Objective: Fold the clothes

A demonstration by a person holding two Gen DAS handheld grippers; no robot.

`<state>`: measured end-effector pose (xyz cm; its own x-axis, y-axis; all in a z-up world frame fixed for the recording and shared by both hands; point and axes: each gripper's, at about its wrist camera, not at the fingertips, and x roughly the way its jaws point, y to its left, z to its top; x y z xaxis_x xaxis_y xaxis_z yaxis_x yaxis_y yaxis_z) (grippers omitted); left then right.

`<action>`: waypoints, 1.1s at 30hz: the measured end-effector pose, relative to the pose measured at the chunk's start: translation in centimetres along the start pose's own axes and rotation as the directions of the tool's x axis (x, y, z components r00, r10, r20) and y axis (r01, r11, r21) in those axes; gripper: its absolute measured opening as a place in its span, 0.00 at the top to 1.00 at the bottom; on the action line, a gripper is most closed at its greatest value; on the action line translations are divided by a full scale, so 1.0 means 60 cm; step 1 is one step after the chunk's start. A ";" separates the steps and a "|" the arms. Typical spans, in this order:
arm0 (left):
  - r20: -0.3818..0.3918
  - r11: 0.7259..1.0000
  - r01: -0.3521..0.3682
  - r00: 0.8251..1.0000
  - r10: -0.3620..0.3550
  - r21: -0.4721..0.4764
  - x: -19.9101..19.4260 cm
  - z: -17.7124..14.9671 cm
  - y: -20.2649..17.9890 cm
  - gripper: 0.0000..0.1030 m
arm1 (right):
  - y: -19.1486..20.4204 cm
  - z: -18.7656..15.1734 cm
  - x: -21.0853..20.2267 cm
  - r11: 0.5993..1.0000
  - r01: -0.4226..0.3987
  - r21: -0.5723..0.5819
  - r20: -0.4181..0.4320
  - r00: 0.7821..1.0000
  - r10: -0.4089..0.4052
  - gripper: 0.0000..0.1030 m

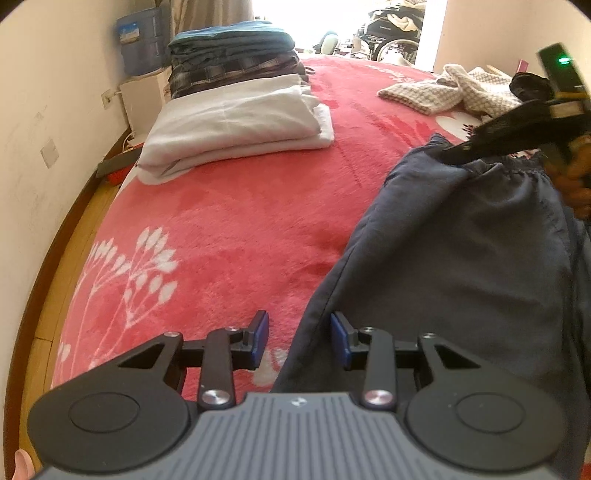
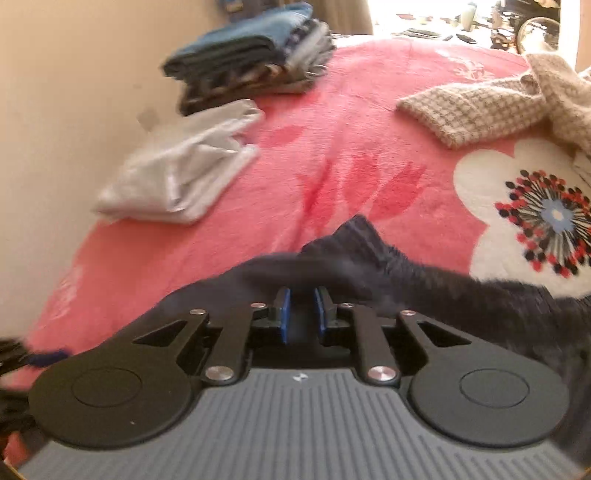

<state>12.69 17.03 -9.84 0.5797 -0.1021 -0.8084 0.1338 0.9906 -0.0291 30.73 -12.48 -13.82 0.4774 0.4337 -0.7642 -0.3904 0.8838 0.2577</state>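
The left gripper [image 1: 299, 341] hangs over the near edge of the bed with its blue-padded jaws partly apart; the hem edge of the dark trousers [image 1: 461, 258] runs into the gap between them, but the pads do not press on it. The trousers are a soft, matte navy-grey cloth with a stitched side seam and a gathered, elastic-looking waistband, and they lie lengthwise down the right side of the left wrist view on the pink blanket [image 1: 229, 229].

The right gripper [image 2: 299, 310] has its jaws drawn narrow, and a bunched fold of the trousers' waistband [image 2: 354, 251] is pinched between its blue pads. In the left wrist view the same gripper [image 1: 458, 151] shows as a blurred black shape at the waistband, with a hand [image 1: 576, 184] behind it at the right edge.

The blanket is a plush fleece, coral pink with white sprig prints near the front and a large white flower [image 2: 517, 206] with a dotted red, black and blue centre.

Further back on the left lies a folded white garment [image 1: 240, 118], smooth and flat, in several layers. Just behind it stands a taller stack of folded clothes [image 1: 232, 59]: plaid cloth below, teal-blue cloth on top. On the far right of the bed lies a crumpled beige checked knit [image 1: 443, 92], waffle-textured and unfolded.

Beyond the bed, a bright doorway shows a wheelchair [image 1: 395, 33].
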 end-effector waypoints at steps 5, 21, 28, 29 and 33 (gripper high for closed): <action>0.003 1.000 -0.004 1.000 0.004 0.017 0.001 -0.002 0.000 0.63 | -0.015 0.009 0.052 0.998 0.011 0.060 0.033 0.999 -0.013 0.95; 0.017 0.999 -0.007 1.000 0.006 0.044 0.000 -0.008 -0.004 0.60 | -0.065 0.066 0.018 0.999 -0.033 0.037 0.032 0.999 0.032 0.59; 0.025 0.999 -0.004 1.000 0.003 0.048 0.002 -0.010 -0.004 0.59 | -0.071 0.085 0.066 1.000 -0.004 -0.008 -0.088 0.996 0.003 0.69; 0.025 0.999 -0.004 1.000 0.003 0.049 0.002 -0.010 -0.004 0.59 | -0.072 0.089 0.065 1.000 0.016 -0.014 -0.079 0.997 -0.017 0.70; 0.022 0.998 -0.006 1.000 0.005 0.062 0.004 -0.010 -0.006 0.59 | -0.075 0.099 0.067 0.999 0.009 -0.033 -0.064 0.998 -0.011 0.63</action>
<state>12.30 16.69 -10.40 0.5981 -0.0993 -0.7952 0.1797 0.9836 0.0124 39.09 -13.67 -14.56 0.4301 0.4120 -0.8033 -0.4119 0.8813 0.2315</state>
